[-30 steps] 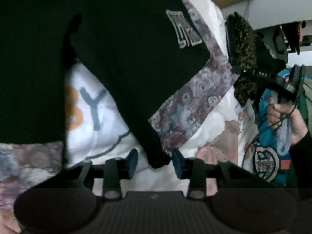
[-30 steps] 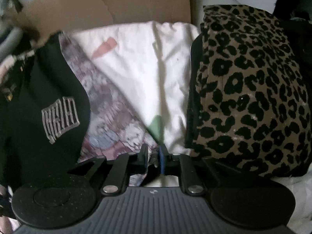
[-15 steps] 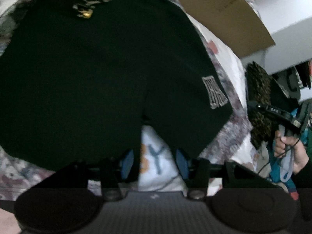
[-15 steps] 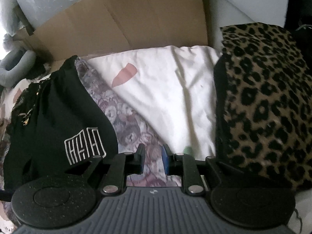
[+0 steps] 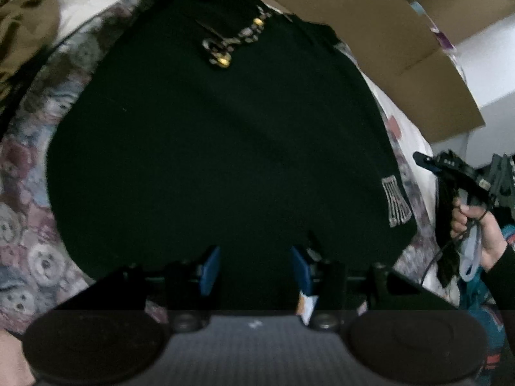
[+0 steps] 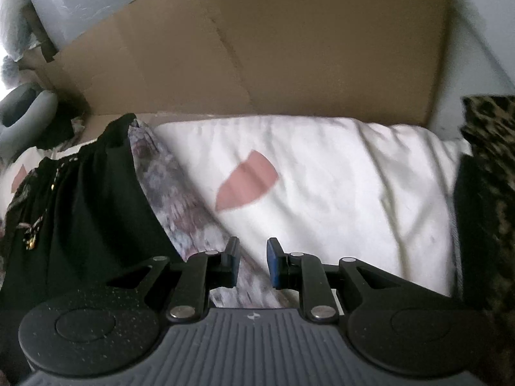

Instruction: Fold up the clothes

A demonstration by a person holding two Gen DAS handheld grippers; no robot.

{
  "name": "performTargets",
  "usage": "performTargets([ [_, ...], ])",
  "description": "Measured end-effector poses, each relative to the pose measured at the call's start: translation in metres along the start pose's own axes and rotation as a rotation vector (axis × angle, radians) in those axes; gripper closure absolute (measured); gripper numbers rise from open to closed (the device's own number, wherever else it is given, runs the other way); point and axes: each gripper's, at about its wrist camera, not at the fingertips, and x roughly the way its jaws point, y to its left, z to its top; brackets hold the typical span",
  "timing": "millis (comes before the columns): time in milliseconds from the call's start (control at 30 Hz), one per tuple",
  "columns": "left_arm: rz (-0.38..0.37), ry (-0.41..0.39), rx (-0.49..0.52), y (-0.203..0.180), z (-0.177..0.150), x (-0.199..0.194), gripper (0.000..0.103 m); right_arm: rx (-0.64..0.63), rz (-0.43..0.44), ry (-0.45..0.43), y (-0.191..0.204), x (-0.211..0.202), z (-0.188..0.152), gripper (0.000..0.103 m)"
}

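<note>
While spread flat: one black garment is seen on a teddy-bear blanket
Cardboard box: one, contents can't be told
Left gripper: parted, nothing pinched
Right gripper: narrowly parted, nothing pinched

Left gripper: jaws parted, gripping nothing. Right gripper: jaws narrowly parted, empty, held in right hand.

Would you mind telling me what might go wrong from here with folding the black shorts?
1. The drawstring with its gold tips lies loose at the waistband of the black shorts; it might snag or get folded in unevenly.
2. The left hand-held gripper is open over dark fabric, so a pinch could also catch the teddy-bear blanket underneath.
3. The right hand-held gripper sits off the shorts, over the blanket edge, and might grab bedding instead.
</note>
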Motion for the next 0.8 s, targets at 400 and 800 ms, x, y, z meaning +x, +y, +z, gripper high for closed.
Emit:
performTargets([
  [400,0.017,0.012,-0.038,0.011,0.021,0.018,0.052,-0.058,0.016,0.022,0.02,0.038,0.006,0.084],
  [800,0.029,0.03,-0.044,0.012,0.03,0.029,0.052,-0.171,-0.006,0.057,0.033,0.05,-0.002,0.083],
])
